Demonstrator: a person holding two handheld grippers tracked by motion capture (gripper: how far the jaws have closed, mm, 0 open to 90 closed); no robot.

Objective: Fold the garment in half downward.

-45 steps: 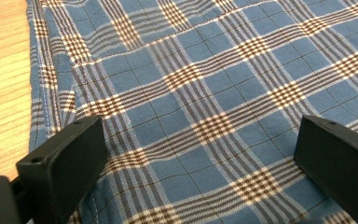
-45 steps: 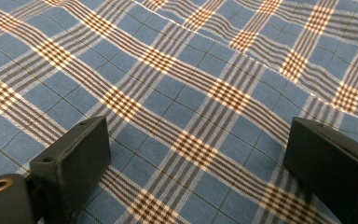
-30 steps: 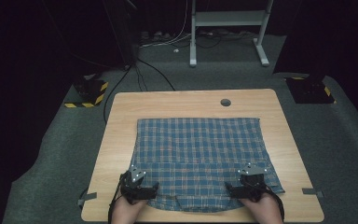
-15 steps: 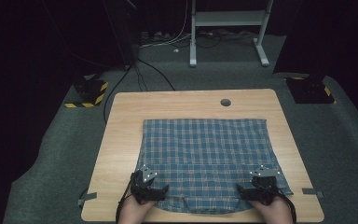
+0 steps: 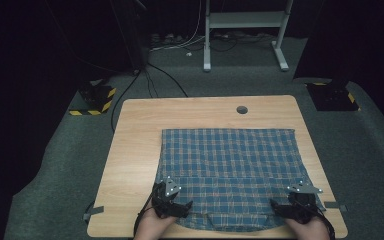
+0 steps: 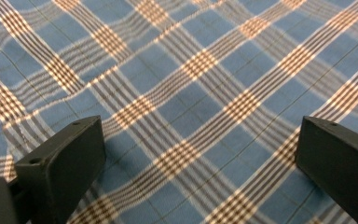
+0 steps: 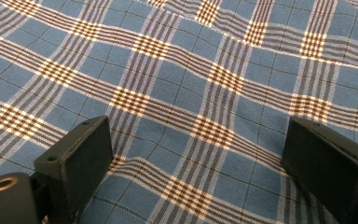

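Blue plaid cloth (image 5: 230,170), woven with tan and dark checks, lies spread nearly flat on the right half of the pale wood table (image 5: 130,150), its near hem curving at the front edge. Left gripper (image 5: 177,209) and right gripper (image 5: 287,210) sit over the near corners, black blocky jaws spread wide, nothing clamped.

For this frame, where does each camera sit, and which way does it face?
High view: above the person's table edge, facing forward and down on the table; both hands and grippers show.
Left gripper view: rides the left gripper, looking along its open jaws at the plaid cloth.
Right gripper view: rides the right gripper, likewise.
All views share the cloth.
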